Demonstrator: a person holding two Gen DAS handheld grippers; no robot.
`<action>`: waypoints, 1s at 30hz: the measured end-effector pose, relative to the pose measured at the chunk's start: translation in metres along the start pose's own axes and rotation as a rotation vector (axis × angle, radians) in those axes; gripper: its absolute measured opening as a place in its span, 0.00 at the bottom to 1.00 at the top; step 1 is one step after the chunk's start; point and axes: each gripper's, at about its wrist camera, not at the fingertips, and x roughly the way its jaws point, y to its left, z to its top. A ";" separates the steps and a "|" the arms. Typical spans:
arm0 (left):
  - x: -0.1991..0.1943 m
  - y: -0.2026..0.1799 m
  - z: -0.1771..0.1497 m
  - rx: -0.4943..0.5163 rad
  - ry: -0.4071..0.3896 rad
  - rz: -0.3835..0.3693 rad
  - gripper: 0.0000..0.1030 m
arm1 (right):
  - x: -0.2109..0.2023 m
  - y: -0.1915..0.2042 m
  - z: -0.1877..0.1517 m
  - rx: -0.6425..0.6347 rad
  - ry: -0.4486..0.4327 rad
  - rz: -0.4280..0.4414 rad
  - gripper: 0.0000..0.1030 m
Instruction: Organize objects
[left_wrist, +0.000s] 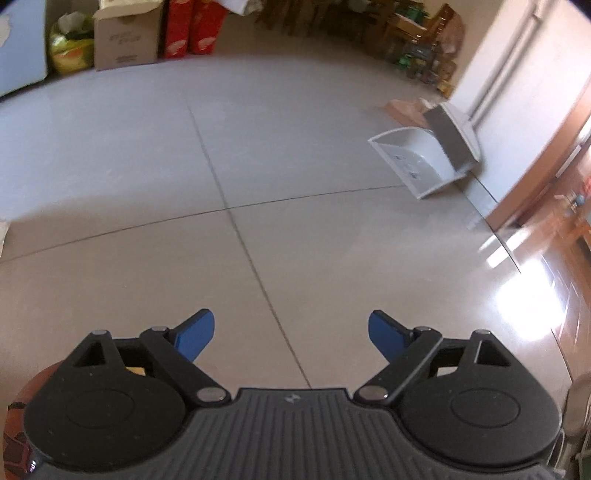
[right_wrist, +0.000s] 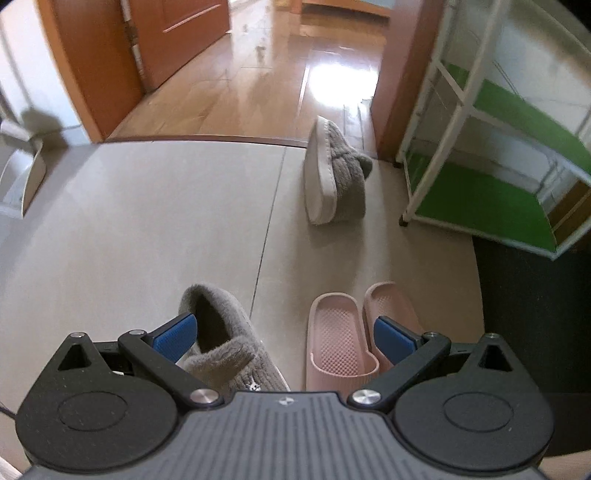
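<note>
Hovered low over the floor (right_wrist: 147, 221) with the right claw (right_wrist: 284, 339) spread wide and empty, blue pads either side of a grey slipper (right_wrist: 225, 343) at lower centre and pink slides (right_wrist: 343, 332) just to its right. Lay apart from its mate: second grey slipper (right_wrist: 336, 173) tipped on edge in the upper middle, near the white rack (right_wrist: 461, 110) with green shelves at right. Likely trouble from here, judged only: could catch the soft fleece collar instead of the sole, letting the slipper sag or slip out on the lift; could nudge the pink slides out of line, since the right pad hung over the nearer one; could topple the tipped slipper further if pinched by the thin sole edge. Held the left claw (left_wrist: 291, 336) equally wide and empty over bare tile, well away from any footwear, with a white bin (left_wrist: 424, 158) at the right of that view and boxes (left_wrist: 125, 37) at upper left. Hidden or unclear: toe of the near grey slipper cut off behind the claw body; heel ends of the slides covered likewise; bin contents too blurred to read; something orange-brown at the lower left edge of the left view not identifiable; intended resting place for the shoes not shown for certain.
</note>
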 end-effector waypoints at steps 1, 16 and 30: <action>0.003 0.004 0.000 -0.011 -0.001 0.005 0.88 | 0.000 0.003 -0.001 -0.023 -0.012 -0.017 1.00; 0.028 -0.006 0.003 0.124 -0.010 0.180 0.90 | 0.004 -0.014 0.000 0.018 -0.032 -0.100 1.00; -0.014 -0.008 0.000 0.187 -0.049 0.135 0.96 | 0.003 -0.002 -0.001 -0.008 -0.058 -0.124 1.00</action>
